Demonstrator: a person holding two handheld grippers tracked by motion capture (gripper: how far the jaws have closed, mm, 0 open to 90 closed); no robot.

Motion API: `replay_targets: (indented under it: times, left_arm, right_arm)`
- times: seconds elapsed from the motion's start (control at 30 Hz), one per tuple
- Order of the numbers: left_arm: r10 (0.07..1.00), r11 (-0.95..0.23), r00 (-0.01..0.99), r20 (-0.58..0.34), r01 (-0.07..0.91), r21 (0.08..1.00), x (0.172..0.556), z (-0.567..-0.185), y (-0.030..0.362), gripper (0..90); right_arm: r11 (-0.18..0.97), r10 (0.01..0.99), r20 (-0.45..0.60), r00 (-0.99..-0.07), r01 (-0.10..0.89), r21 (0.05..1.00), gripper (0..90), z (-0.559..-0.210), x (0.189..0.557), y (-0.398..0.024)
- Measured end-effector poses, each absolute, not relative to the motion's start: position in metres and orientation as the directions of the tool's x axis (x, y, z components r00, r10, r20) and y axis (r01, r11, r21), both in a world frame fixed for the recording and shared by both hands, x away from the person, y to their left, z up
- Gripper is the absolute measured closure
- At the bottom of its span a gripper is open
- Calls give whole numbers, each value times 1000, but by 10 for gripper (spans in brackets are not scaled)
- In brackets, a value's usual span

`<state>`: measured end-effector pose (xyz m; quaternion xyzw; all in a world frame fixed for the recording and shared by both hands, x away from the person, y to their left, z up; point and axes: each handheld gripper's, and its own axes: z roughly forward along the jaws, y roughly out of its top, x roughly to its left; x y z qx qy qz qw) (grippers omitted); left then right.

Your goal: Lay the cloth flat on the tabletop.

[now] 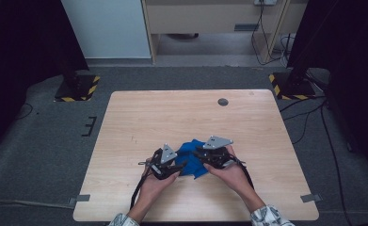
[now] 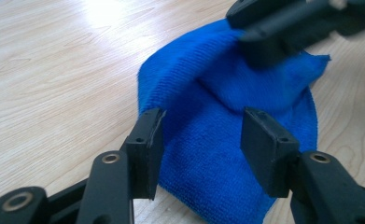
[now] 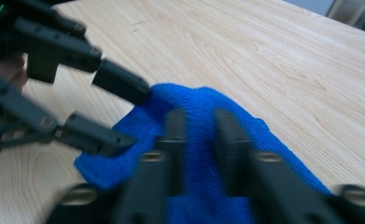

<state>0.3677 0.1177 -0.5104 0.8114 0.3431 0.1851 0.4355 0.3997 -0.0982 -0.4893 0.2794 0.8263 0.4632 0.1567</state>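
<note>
A crumpled blue cloth point(image 1: 193, 157), lying near the front of the tabletop point(image 1: 172, 117), is being straddled by the released left claw point(image 2: 201, 140) and pinched by the nearly clenched right claw point(image 3: 200, 140), any folding being judged barely begun.

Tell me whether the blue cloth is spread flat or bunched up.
Bunched up. The blue cloth rises in a rumpled, folded mound between the left gripper and right gripper, not flat on the table.
</note>
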Motion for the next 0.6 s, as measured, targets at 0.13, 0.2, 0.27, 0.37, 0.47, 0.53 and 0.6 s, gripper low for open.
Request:
replay_targets:
  times: [0.13, 0.2, 0.27, 0.37, 0.47, 0.53, 0.6]
  left_arm:
    - [710, -385, 705, -2, 391, 836, 369, -511, 116, 460]
    - [706, -396, 708, -2, 397, 828, 371, -514, 115, 432]
    - [706, -413, 708, 2, 408, 814, 374, -518, 113, 390]
    - [707, -416, 707, 3, 412, 811, 379, -521, 110, 327]
    - [703, -415, 711, -1, 411, 811, 380, -522, 109, 277]
    - [694, -419, 720, 3, 401, 815, 378, -520, 107, 265]
    - [682, -421, 731, -3, 396, 816, 376, -520, 106, 262]
  right_arm:
    - [370, 632, 49, -774, 357, 858, 876, -485, 412, -101]
    - [356, 651, 77, -755, 393, 848, 876, -488, 421, -103]
    - [367, 673, 82, -735, 428, 826, 875, -494, 429, -103]
    - [396, 696, 74, -714, 469, 790, 876, -507, 441, -103]
    - [401, 708, 79, -702, 492, 773, 878, -513, 448, -103]
    - [400, 711, 85, -698, 502, 766, 880, -515, 451, -103]
    - [417, 712, 73, -698, 505, 756, 880, -516, 453, -102]
